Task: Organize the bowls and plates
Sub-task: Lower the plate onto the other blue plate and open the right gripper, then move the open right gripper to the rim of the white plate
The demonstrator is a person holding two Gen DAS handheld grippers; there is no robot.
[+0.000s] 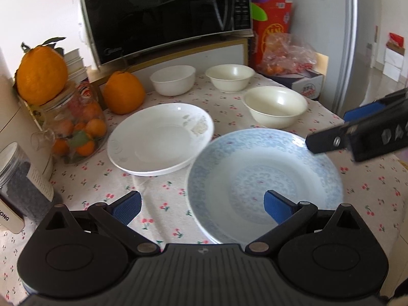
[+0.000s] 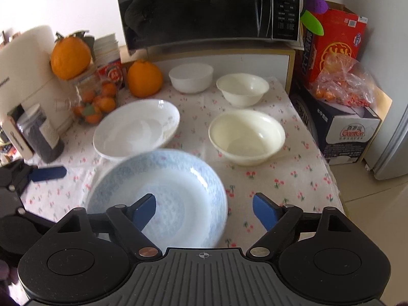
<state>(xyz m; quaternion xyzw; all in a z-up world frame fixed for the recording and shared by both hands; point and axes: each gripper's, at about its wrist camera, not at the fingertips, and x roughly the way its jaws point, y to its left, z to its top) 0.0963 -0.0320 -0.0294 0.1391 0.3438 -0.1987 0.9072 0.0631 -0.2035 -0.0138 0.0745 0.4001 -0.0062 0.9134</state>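
A blue-patterned plate lies nearest on the cherry-print tablecloth, its far-left rim overlapping a white plate. Behind them stand a white bowl and two cream bowls, one far and one nearer. My left gripper is open, its right pad over the blue plate and its left pad over the cloth. My right gripper is open astride the plate's right rim, and neither pad presses on it.
A microwave sits on a shelf at the back. Two large oranges, a jar of small oranges and a dark jar crowd the left side. Boxes and a bag of fruit stand right, past the table's edge.
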